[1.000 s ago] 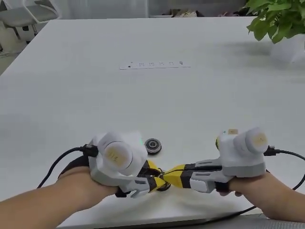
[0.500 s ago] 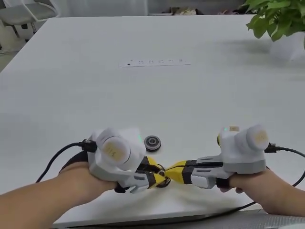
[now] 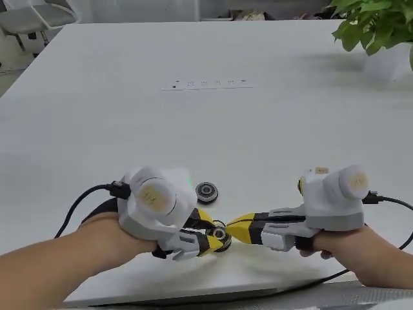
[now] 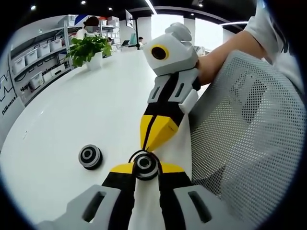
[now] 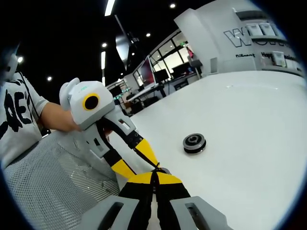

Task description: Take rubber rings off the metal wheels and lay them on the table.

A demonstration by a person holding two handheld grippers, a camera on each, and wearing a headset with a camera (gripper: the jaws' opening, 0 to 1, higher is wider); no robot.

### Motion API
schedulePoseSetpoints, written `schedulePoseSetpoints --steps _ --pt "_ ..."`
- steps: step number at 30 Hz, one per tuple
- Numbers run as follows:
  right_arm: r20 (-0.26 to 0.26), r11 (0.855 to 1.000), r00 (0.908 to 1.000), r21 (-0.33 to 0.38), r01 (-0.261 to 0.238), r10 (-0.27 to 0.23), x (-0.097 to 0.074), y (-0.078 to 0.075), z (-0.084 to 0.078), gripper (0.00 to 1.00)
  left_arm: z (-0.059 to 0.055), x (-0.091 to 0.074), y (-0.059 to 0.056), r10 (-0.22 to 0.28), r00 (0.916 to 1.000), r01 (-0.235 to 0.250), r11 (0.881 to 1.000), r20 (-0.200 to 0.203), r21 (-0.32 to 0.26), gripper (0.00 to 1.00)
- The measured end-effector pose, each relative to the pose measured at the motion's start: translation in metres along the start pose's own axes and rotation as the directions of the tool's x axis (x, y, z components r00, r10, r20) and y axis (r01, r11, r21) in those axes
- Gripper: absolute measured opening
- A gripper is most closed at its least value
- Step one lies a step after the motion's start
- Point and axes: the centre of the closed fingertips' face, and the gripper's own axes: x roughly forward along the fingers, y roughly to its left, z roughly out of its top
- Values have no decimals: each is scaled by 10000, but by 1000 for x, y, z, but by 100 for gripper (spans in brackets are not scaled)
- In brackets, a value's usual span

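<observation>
In the head view the held wheel (image 3: 220, 234) is mostly hidden between the yellow tips of the two grippers, low down near the front edge of the white tabletop (image 3: 193, 129). The left gripper (image 3: 215, 239) has its jaws clamped on this wheel, one on each side. The right gripper (image 3: 230, 231) has its jaws pressed together into one point that touches the wheel's rim. I cannot tell if that point nips the rubber ring (image 4: 156, 163), as it is too small and dark. The loose wheel (image 3: 206, 190) lies flat on the tabletop at about 11 o'clock from the held one, near it but apart. A white strip (image 3: 210, 84) far back has marks too small to read, and a green plant (image 3: 374, 26) is cut off at the top right corner. The left gripper view shows the held wheel face on, with the right gripper coming down on it from 12 o'clock and the loose wheel out at 9 o'clock. The right gripper view hides the held wheel behind its own shut tips, with just a dark bit peeking out, and the loose wheel sits at 2 o'clock. A grey mesh chair (image 4: 249, 134) shows in both gripper views.
</observation>
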Motion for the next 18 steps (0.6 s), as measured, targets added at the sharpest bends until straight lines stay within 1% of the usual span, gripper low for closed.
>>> schedulePoseSetpoints --steps 3,7,12,15,18 --pt "21 10000 10000 -13 -8 9 -1 1 1 0 2 -5 1 -38 10000 39 9999 90 -154 16" --pt "45 10000 10000 -5 -12 12 -2 2 2 0 5 -13 1 -1 9997 10 9993 262 -371 23" --pt "264 9999 9997 115 10 -13 -5 2 8 0 8 -23 -1 3 9994 9 9994 346 -350 28" --pt "296 9999 9996 113 26 -29 -6 3 10 0 9 -28 -2 -18 9991 37 9990 427 -448 31" --pt "293 10000 9996 68 23 -25 -7 4 12 0 8 -35 -2 48 9988 -29 9992 480 -393 32"
